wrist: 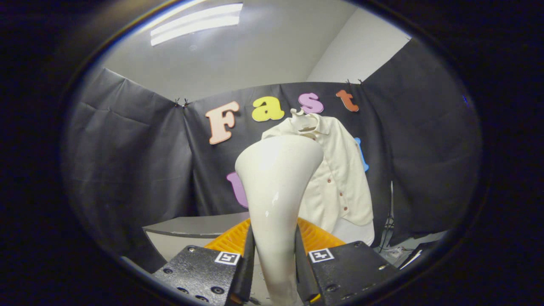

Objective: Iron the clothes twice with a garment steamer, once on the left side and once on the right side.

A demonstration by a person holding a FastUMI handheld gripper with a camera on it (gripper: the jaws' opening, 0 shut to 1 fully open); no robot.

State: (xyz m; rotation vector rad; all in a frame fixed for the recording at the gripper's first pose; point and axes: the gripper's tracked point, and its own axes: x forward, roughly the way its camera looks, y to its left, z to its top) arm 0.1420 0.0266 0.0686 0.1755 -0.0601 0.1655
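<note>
Cream steamer point(276, 191) clamped upright between both fingers of gripper point(275, 259); cream shirt point(340, 170) hangs beyond, far right, on black cloth wall point(127, 161).

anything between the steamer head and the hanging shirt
Nothing in the gripper view: the steamer, clamped in the hand-held gripper, rises in front of the cream shirt with only open air between them.

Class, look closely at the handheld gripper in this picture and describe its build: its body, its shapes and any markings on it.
The gripper has two dark, matte, blocky jaw housings with angular edges and round screws set into their tops. Each housing carries a small square black-and-white marker tag near its inner corner.
</note>
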